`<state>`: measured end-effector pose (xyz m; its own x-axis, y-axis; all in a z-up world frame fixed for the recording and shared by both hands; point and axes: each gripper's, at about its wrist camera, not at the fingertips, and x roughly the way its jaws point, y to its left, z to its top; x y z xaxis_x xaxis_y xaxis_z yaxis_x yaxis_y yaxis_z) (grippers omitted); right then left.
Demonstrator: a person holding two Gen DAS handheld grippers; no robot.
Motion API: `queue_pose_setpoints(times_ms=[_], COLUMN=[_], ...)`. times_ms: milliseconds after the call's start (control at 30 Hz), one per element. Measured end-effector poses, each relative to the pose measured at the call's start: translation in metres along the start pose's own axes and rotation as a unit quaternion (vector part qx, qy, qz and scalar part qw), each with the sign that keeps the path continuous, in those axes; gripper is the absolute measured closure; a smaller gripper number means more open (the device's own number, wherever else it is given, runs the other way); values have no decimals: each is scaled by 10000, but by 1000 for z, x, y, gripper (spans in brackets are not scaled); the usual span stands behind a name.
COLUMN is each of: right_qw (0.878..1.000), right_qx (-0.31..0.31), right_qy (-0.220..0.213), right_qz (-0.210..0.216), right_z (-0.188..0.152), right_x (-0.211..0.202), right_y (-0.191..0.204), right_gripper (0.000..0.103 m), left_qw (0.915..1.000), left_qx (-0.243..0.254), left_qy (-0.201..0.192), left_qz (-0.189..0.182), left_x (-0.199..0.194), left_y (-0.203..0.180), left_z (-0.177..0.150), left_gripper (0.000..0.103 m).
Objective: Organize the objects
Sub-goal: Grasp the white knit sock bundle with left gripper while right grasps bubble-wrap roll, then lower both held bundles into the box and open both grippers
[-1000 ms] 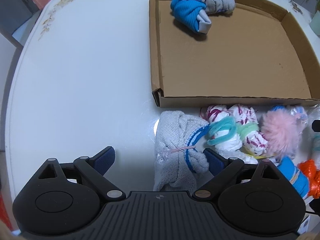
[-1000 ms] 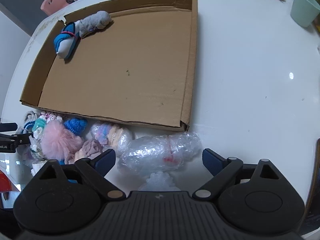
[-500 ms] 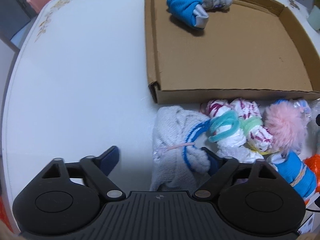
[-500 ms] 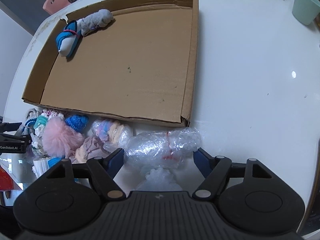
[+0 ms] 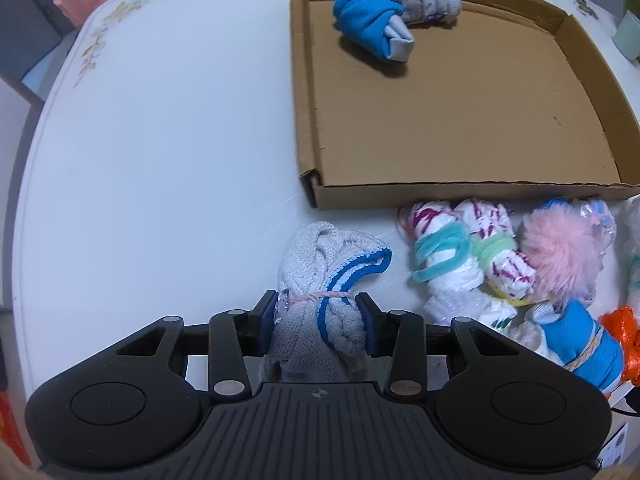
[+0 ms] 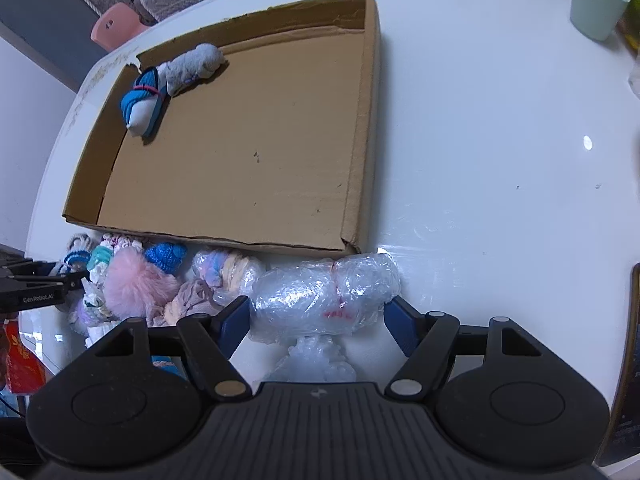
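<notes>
Left gripper (image 5: 318, 318): we find its jaws have just been closing, and both blue pads now press on the grey knitted sock bundle (image 5: 320, 276), one on each side at the pink band.
Grey knitted sock bundle: we note it lies on the white table (image 5: 160, 160), just near of the cardboard tray's near left corner, with a blue-striped cuff turned to the right.
Right gripper (image 6: 318, 316): we see the pads at either end of the clear plastic-wrapped bundle (image 6: 326, 294); the left pad touches the wrap, the right pad sits at its edge. We cannot tell whether the grip is firm.
Clear plastic-wrapped bundle: we record it on the table, just near of the tray's near right corner.
Cardboard tray (image 6: 370, 120): we observe a shallow open tray, its floor mostly bare.
Tray contents: we count a blue sock roll (image 5: 370, 22) and a grey sock roll (image 5: 430, 2), touching, in the far left corner.
Loose pile: we log a pink fluffy ball (image 5: 560, 256) and white-and-magenta rolls (image 5: 460, 248) along the tray's near wall, between the two grippers.
Mint cup (image 6: 598, 0): we place it far right on the table, well apart from the tray.
</notes>
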<state>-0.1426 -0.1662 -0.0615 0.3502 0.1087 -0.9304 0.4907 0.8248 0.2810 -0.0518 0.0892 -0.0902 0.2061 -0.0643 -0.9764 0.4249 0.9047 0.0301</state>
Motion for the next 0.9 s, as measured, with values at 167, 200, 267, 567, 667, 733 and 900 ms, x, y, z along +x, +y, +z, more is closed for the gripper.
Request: queue_pose_setpoints(times_ms=[167,200,267,567,667,733,900], right_qw=[9999,9999,9998,9956,9931,9910,9861], right_qx=[51,63,91,296,367,354,60], right_qy=[-84,-112,-174,-871,-1097,-1263,-1607], right_qz=[52,60,95,159,217,272,426], right_z=[-11,-12,-12,-13,-10,-7,13], right_x=[-19,-30,-47,-87,-96,-103,-111], right_y=[-10,-18,-30,-46,-49,-48,-28], right_gripper=[34,34,34,34,34,34,34], left_qw=[9999,9998,9995,9935,9902,9878,9809], left_qx=[-93,-109,-199,-272,-313,-233,159], left_qy=[-73,-113,-205,-1097,-1357,-1539,-1932], left_qz=[96,128,107,97,10,9,-148], left_x=[-14,-18,-24,-71,-81,-88,-97], left_y=[9,10,15,9,6,0,-22], left_z=[1,1,10,38,47,49,62], left_gripper=[55,55,55,55,55,55,55])
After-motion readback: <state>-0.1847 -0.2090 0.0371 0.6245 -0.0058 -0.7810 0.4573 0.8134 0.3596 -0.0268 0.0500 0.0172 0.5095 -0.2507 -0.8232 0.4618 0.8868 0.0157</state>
